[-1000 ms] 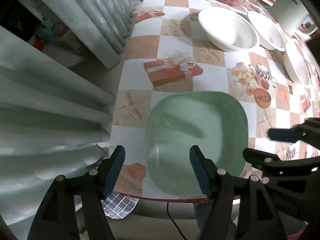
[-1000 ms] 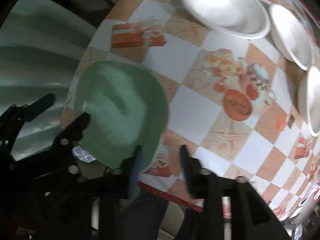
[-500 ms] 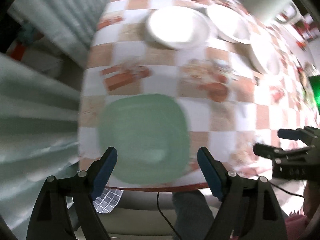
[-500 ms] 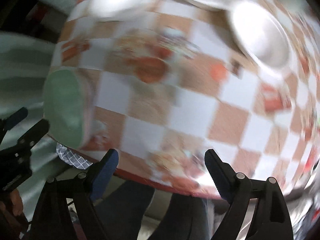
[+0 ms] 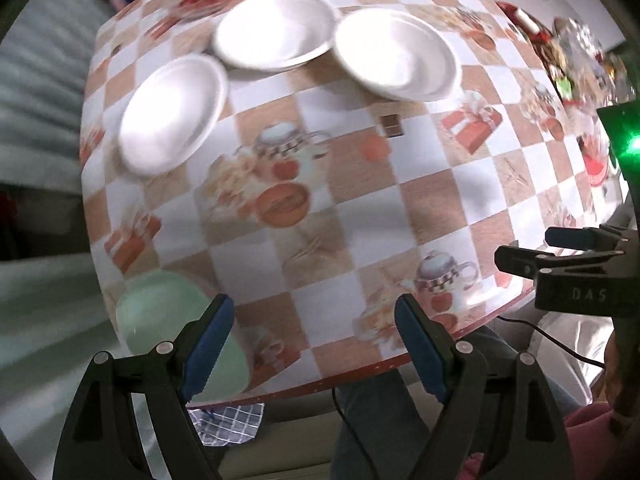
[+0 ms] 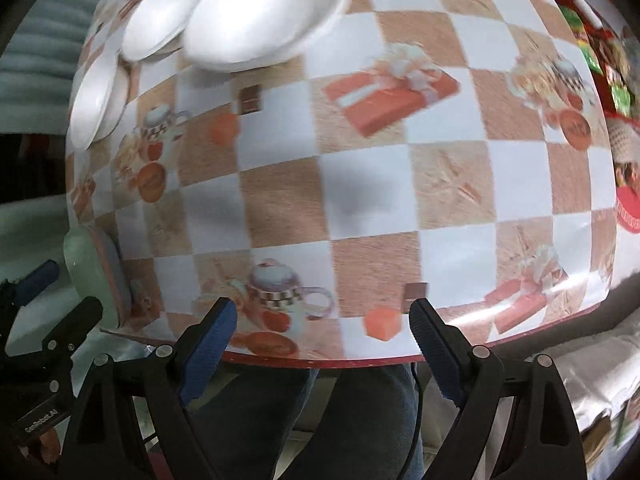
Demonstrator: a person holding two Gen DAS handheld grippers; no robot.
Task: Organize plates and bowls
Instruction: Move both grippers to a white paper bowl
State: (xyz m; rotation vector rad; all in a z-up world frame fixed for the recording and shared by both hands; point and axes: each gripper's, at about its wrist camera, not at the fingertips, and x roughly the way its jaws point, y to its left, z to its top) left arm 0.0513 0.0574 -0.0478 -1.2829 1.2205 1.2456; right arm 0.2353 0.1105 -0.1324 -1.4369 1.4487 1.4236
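A pale green plate [image 5: 160, 320] lies at the table's near left corner, partly behind my left gripper's left finger; in the right wrist view the green plate [image 6: 80, 256] shows edge-on at far left. Three white bowls [image 5: 276, 28] [image 5: 172, 112] [image 5: 396, 60] sit apart along the far side, and the right wrist view has the nearest white bowl [image 6: 264, 16] at the top. My left gripper [image 5: 314, 340] hangs open over the front edge, holding nothing. My right gripper [image 6: 320, 340] is open and empty too, further right along the same edge.
A checkered oilcloth covers the table [image 5: 360, 208], with a red-trimmed front edge [image 6: 320, 360]. A person's legs [image 6: 320, 420] are below it. Red and green clutter [image 6: 600, 40] crowds the far right. Curtain folds [image 5: 40, 80] hang left of the table.
Both grippers have swung right, away from the green plate, which stays at the left corner. The right gripper's jaws have opened wider. All three white bowls have come into view.
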